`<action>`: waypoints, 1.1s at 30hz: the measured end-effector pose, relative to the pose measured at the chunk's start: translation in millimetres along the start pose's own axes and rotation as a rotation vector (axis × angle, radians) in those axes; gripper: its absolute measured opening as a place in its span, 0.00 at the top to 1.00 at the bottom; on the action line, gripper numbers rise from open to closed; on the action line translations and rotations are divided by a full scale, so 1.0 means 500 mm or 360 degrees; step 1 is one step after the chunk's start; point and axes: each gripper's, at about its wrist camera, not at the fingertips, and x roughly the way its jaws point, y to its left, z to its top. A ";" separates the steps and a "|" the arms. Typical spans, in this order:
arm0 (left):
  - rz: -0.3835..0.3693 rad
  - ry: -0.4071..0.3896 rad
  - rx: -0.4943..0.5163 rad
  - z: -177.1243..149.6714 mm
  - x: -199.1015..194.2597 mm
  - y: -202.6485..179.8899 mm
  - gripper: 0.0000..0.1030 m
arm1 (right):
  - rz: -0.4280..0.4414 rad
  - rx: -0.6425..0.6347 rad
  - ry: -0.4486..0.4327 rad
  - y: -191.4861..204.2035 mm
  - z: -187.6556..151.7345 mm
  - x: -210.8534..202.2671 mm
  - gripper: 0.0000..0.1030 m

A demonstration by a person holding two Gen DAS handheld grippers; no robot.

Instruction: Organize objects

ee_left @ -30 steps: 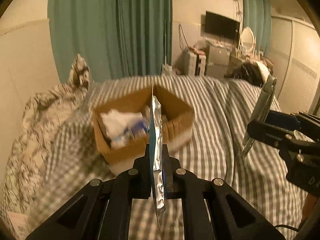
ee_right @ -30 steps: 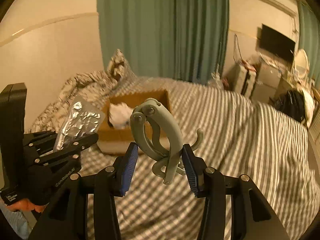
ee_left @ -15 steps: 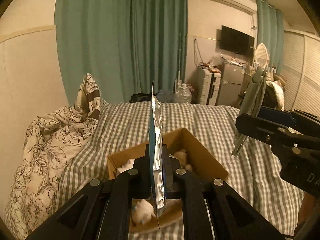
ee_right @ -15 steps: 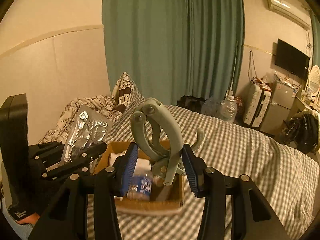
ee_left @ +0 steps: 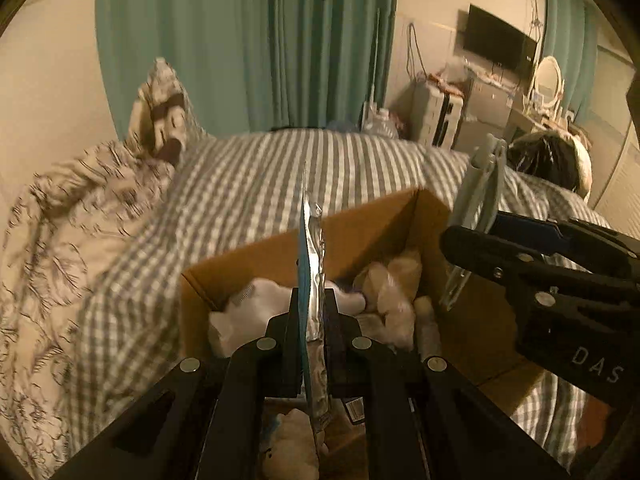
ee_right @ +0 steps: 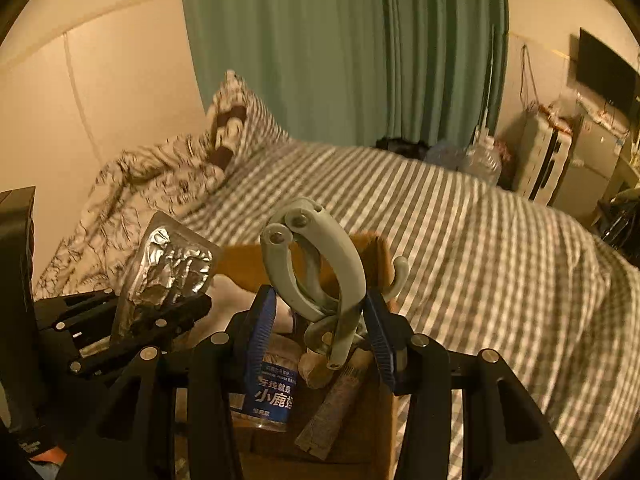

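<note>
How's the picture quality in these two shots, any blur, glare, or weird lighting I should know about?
Left wrist view: dim amber light, motion blur smearing the floral duvet and checked bedspread, while the left gripper and its foil blister pack stay sharp. Right wrist view: same warm cast, fisheye bending the wall, glints on the foil pack, milder blur; the grey hook clip is crisp.
</note>
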 end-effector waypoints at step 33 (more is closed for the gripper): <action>0.0109 -0.0500 -0.0222 0.060 -0.314 0.006 0.00 | -0.0229 -0.0072 -0.0661 0.015 0.013 -0.373 0.00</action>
